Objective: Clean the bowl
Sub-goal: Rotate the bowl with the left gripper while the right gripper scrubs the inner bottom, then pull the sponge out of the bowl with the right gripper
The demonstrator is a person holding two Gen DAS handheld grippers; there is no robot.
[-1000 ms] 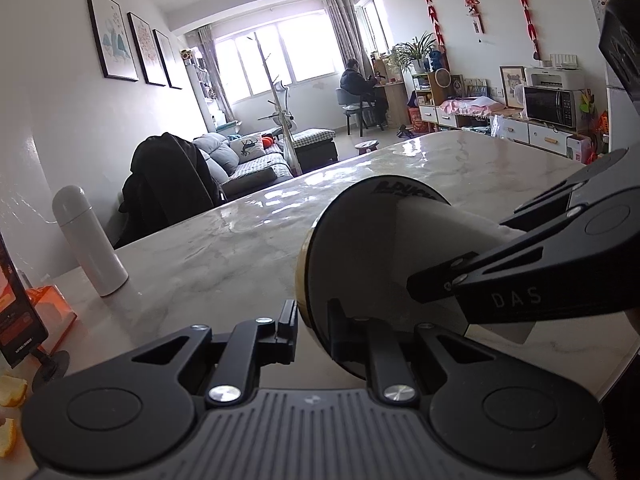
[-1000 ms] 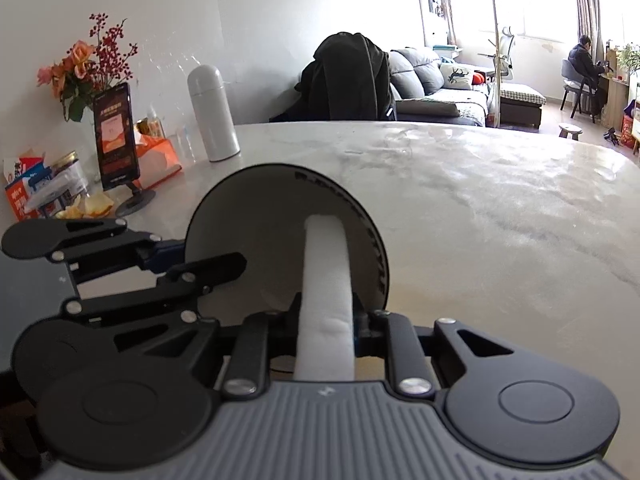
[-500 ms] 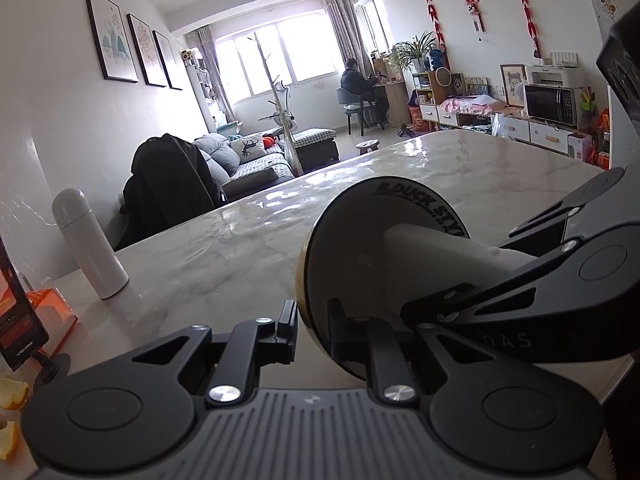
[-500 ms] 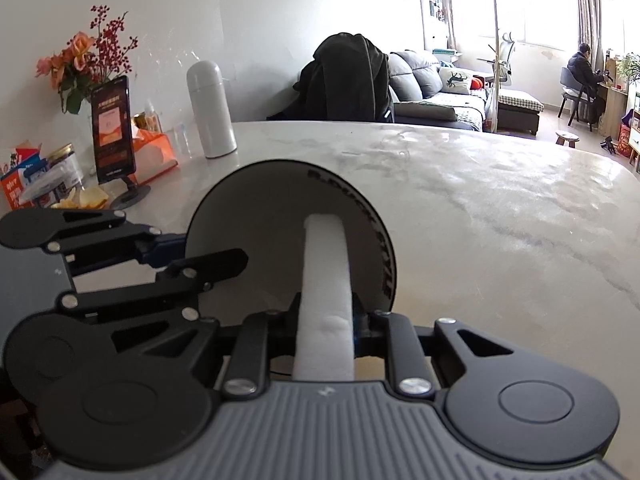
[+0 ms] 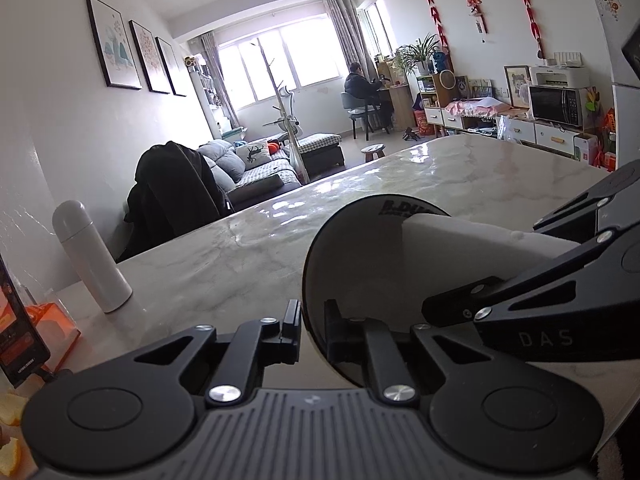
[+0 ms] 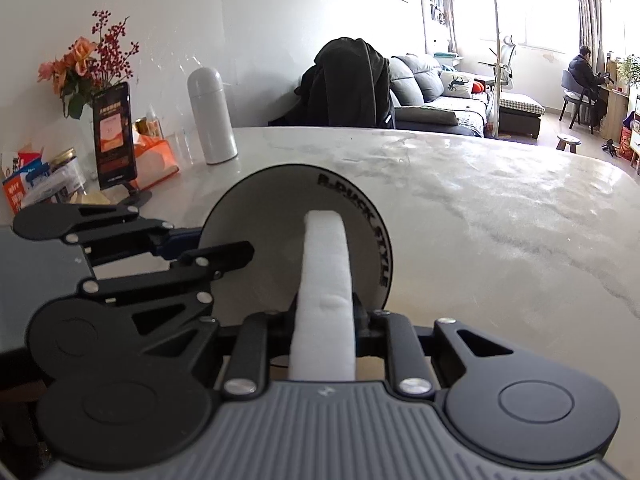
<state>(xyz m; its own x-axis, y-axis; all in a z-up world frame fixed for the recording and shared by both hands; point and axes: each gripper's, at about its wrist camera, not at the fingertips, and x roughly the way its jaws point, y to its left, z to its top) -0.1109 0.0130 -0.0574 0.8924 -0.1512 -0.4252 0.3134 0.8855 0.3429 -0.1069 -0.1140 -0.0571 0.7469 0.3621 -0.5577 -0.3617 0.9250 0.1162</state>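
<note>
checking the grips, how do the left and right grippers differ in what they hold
The left gripper has its jaws pinched on the rim of the bowl, holding it on edge above the table; the right gripper has its jaws clamped on a white sponge. The left one steadies the bowl, while the right one presses the sponge against its inner face. Both are shut.

matte black tongs (image 5: 312, 330), silver screws, ribbed grey housing, faint "das" lettering
</note>
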